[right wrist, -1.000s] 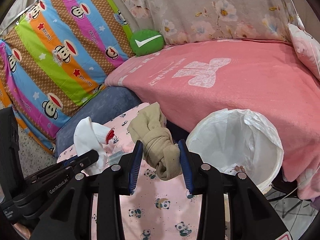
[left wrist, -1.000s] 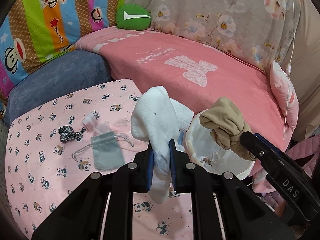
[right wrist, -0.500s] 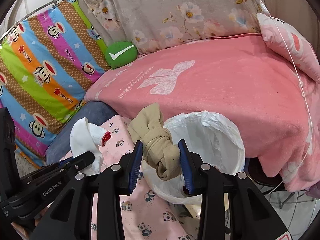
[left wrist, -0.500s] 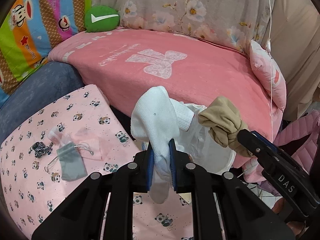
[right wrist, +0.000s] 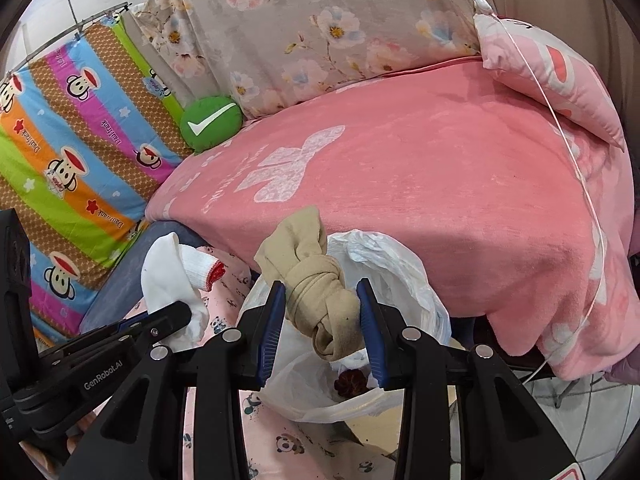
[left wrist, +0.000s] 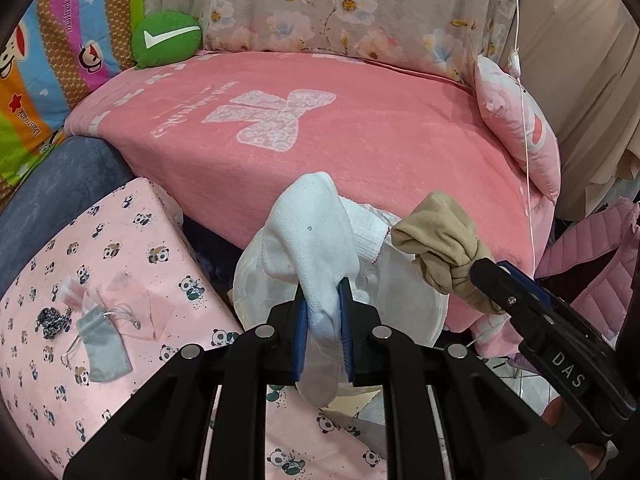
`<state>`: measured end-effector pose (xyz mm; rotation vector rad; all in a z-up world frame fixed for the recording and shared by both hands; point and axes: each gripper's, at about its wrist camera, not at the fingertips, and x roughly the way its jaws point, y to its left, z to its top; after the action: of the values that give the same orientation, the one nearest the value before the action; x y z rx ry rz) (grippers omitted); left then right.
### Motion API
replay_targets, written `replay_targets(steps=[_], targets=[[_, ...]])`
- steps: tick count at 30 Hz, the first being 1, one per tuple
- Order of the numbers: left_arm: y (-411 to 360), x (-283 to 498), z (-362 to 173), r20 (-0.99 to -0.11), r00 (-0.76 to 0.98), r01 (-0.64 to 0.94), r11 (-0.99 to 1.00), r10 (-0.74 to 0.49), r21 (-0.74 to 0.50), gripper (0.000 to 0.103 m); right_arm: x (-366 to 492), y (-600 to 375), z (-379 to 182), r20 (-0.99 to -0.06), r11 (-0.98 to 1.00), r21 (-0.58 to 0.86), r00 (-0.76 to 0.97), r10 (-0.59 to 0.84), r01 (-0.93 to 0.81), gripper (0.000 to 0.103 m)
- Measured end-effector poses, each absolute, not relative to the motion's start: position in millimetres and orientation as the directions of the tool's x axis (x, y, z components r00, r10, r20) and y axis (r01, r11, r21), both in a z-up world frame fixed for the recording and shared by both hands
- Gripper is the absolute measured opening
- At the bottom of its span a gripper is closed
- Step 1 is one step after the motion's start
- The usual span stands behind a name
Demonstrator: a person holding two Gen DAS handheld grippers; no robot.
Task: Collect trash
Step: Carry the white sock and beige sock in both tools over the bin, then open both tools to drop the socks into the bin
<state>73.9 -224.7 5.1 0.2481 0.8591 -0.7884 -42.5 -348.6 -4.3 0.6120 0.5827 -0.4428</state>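
Note:
My left gripper (left wrist: 323,320) is shut on a white sock (left wrist: 312,240) and holds it above the white-lined trash bin (left wrist: 400,320). The sock also shows in the right wrist view (right wrist: 176,272), with a red-edged cuff. My right gripper (right wrist: 322,320) is shut on a knotted tan sock (right wrist: 316,284) over the bin's plastic liner (right wrist: 384,264); some trash lies inside. In the left wrist view the tan sock (left wrist: 444,248) and the right gripper's finger (left wrist: 520,300) sit at right, beside the white sock.
A pink panda-print surface (left wrist: 120,260) at left carries a grey drawstring pouch (left wrist: 102,346), a pink pouch (left wrist: 140,308) and a dark beaded item (left wrist: 50,320). A pink-blanketed bed (left wrist: 340,132) lies behind the bin, with a green cushion (left wrist: 166,38) and a pink pillow (left wrist: 520,120).
Both grippers have moved right with their socks, from over the panda surface to above the bin. The bin has come closer and lower in both views.

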Motion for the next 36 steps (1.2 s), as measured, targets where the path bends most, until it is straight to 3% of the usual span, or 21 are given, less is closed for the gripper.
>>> replay_targets(steps=[13,22,25,29,31,36], targets=[[-242,80,-7,-0.780,0.371,0.716,0.690,-0.504,-0.105,0.017,-35,-364,-16,-0.637,0.723,0.402,0.739,-0.220,0.561,0.037],[-230,90,-6,-0.765,0.415,0.676,0.730,-0.492,-0.103,0.057,-21,-363,-18,-0.640,0.738,0.390,0.738,-0.212,0.551,0.037],[-226,93,-3,-0.758,0.429,0.667,0.738,-0.492,-0.101,0.066,-16,-360,-19,-0.640,0.744,0.383,0.738,-0.213,0.547,0.038],[-219,97,-3,-0.756,0.437,0.653,0.750,-0.487,-0.107,0.068,-10,-353,-19,-0.635,0.745,0.379,0.740,-0.223,0.549,0.041],[-214,100,-3,-0.755,0.439,0.644,0.757,-0.487,-0.113,0.069,-9,-350,-19,-0.632,0.745,0.378,0.741,-0.226,0.550,0.050],[-202,104,-3,-0.754,0.445,0.622,0.773,-0.483,-0.128,0.069,-5,-348,-16,-0.637,0.753,0.378,0.741,-0.212,0.539,0.050]])
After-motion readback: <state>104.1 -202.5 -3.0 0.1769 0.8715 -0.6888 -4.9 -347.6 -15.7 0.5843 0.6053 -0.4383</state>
